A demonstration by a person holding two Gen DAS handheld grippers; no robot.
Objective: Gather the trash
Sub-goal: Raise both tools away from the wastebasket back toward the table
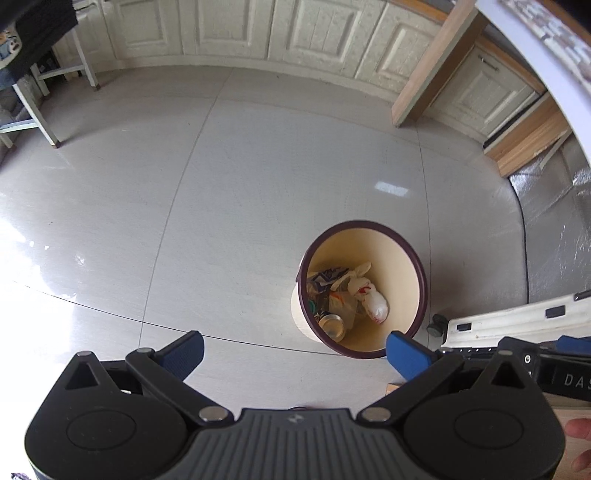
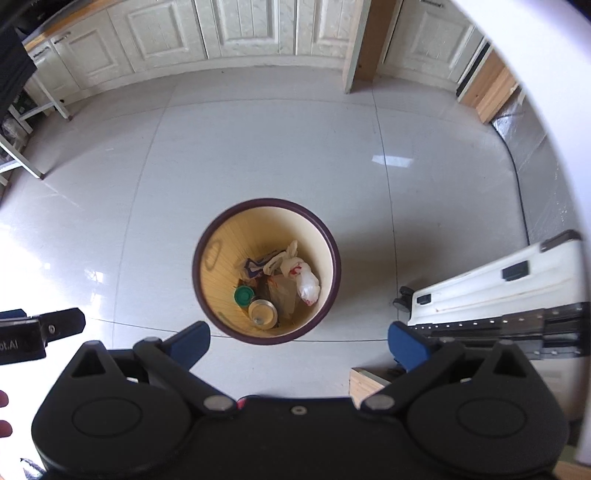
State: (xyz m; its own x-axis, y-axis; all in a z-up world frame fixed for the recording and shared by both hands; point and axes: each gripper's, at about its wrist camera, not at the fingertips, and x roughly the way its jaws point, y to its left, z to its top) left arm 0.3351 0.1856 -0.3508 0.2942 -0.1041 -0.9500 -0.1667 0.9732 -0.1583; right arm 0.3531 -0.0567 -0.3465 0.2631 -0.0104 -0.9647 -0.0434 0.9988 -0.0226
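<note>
A cream trash bin with a dark purple rim (image 1: 421, 273) (image 2: 334, 258) stands on the floor below both grippers. Inside lie a white plastic bag (image 1: 375, 302) (image 2: 308, 284), crumpled wrappers (image 1: 325, 278), a metal can (image 1: 332, 325) (image 2: 263, 313) and a green lid (image 2: 243, 295). My left gripper (image 1: 295, 350) is open and empty, high above the floor to the left of the bin. My right gripper (image 2: 299, 341) is open and empty, high above the bin's near rim. The other gripper shows at the right edge of the left wrist view (image 1: 561, 373) and at the left edge of the right wrist view (image 2: 37, 332).
Light tiled floor (image 1: 221, 206) (image 2: 258, 147) surrounds the bin. A white wheeled case (image 1: 517, 321) (image 2: 498, 284) lies right of the bin. Cream cabinets (image 2: 251, 29) line the far wall. White table legs (image 1: 40, 110) stand far left. A wooden post (image 1: 436, 62) stands far right.
</note>
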